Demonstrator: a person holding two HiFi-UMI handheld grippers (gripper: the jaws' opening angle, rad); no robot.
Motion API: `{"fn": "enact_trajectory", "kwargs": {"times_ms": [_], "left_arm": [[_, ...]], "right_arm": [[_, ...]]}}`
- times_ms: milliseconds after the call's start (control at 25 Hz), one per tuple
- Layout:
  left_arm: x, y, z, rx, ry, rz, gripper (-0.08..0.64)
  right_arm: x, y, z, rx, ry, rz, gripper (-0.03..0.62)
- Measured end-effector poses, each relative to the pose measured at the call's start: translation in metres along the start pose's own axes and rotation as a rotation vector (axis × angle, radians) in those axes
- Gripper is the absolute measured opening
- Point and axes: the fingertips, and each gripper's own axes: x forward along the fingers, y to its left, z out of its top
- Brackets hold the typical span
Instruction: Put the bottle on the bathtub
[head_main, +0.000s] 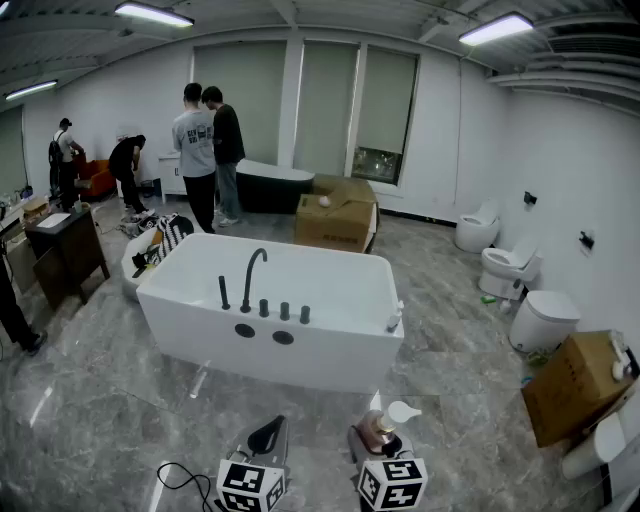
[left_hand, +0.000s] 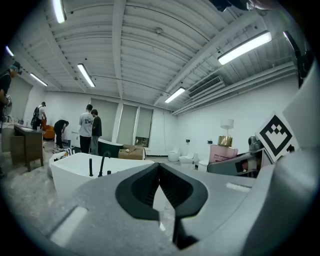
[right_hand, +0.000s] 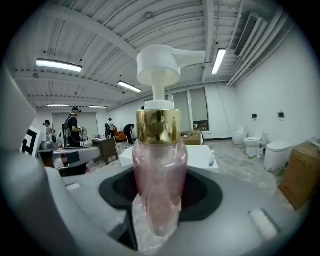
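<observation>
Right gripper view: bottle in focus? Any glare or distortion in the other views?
Right gripper view: pink bottle fairly sharp, jaws below it soft, dark fisheye corners. Head view: strong barrel distortion, ceiling lights blown out, sheen on the floor. Left gripper view: near jaws soft, bathtub behind clearer.

bottle: lower body hidden by right gripper | left gripper: cut by bottom edge
</observation>
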Motion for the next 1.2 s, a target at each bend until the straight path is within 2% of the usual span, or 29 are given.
{"fn": "enact_trajectory", "kwargs": {"times_ms": [320,520,680,920,1200], "left_arm": [[-0.006,0.028,-0.004,-0.006,0.012,-0.003,-0.005],[-0.011,0.044,-0.004,0.003,0.010,-0.013,-0.005],[-0.016,0.074,-0.006,0.007,0.011,-0.025,-0.005],[-0.015,0.100,-0.008,-0.035,0.016,-0.031,-0.005],[0.009,0.114,-0.010,-0.035,0.019,-0.048,-0.005]], "right_arm": [[0.013,0.019,-0.002,-0.012,-0.003,-0.024,0.221],[0.021,0.027,-0.001,0.047,-0.013,-0.029,0.224],[0.035,0.042,-0.002,0.048,-0.008,-0.072,0.224],[0.039,0.055,-0.001,0.058,0.008,-0.089,0.224],[0.062,0.046,0.001,0.060,0.017,-0.116,0.224]]}}
